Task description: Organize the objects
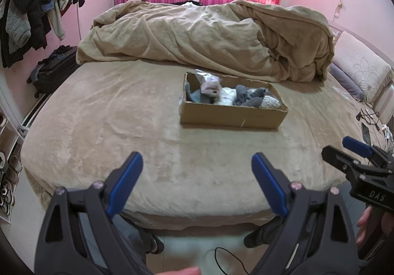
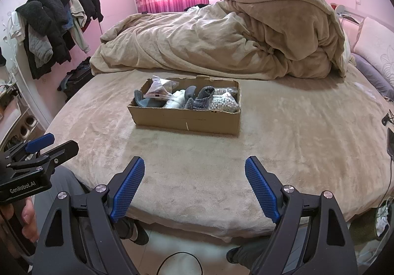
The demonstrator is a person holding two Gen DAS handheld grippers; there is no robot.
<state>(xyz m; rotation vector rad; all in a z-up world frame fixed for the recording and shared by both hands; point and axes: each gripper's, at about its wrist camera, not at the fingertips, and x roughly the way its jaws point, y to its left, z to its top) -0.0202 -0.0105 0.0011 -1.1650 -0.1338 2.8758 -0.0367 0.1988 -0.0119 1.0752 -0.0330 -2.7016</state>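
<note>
A shallow cardboard box (image 1: pixel 231 116) sits in the middle of the bed; it also shows in the right wrist view (image 2: pixel 187 121). It holds grey socks (image 1: pixel 246 96), a clear plastic bag (image 2: pixel 160 89), white items and a bag of white beads (image 2: pixel 225 102). My left gripper (image 1: pixel 197 164) is open and empty, over the near edge of the bed, well short of the box. My right gripper (image 2: pixel 194 168) is open and empty, also near the bed's front edge. Each gripper shows at the side of the other's view, the right one (image 1: pixel 357 149) and the left one (image 2: pixel 41 144).
A rumpled beige duvet (image 1: pixel 209 36) is piled behind the box. Pillows (image 1: pixel 359 66) lie at the right, cables and a phone (image 1: pixel 369 125) near the right edge. A clothes rack (image 1: pixel 37 11) and a suitcase (image 1: pixel 54 68) stand at the left.
</note>
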